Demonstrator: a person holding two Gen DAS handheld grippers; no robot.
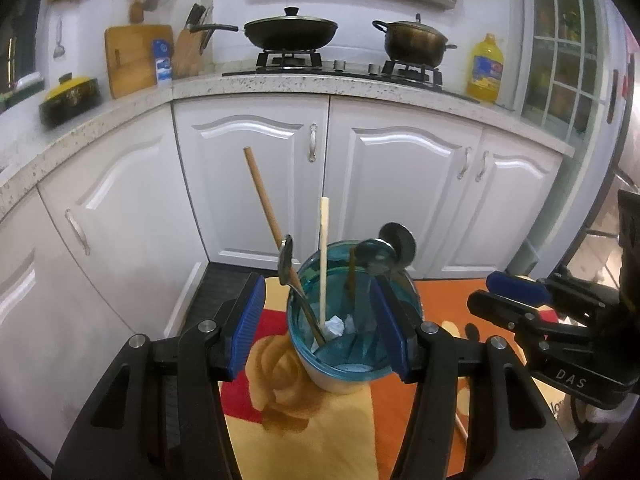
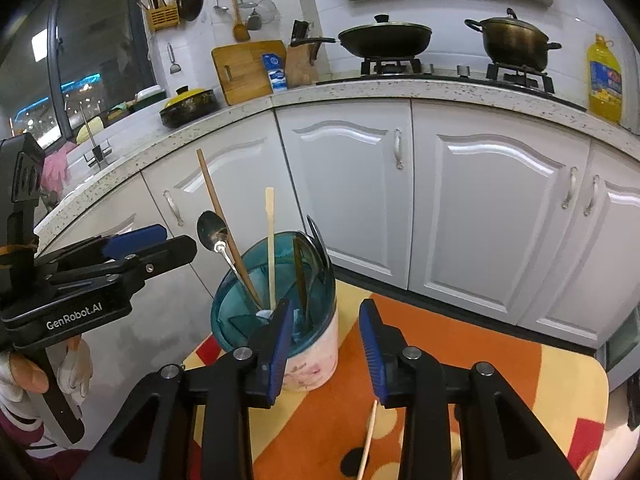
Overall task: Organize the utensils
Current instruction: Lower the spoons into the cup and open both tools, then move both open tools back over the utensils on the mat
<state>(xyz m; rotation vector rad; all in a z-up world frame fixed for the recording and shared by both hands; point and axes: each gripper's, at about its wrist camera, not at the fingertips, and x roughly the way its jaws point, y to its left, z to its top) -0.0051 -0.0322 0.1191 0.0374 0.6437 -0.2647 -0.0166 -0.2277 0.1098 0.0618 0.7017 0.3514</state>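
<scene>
Standing in the teal holder (image 2: pixel 276 312): spoons (image 2: pixel 211 229), chopsticks (image 2: pixel 270 248).

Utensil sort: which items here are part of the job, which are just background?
Job: holder cup; spoon; pale chopstick; brown chopstick; loose chopstick on the mat.
Background: wok; pot; oil bottle; cutting board.

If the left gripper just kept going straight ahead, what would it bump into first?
Most likely the blue-rimmed utensil cup: it sits right between the left gripper's open fingers, so the spoons and chopsticks standing inside would come next. Depth is hard to judge.
</scene>
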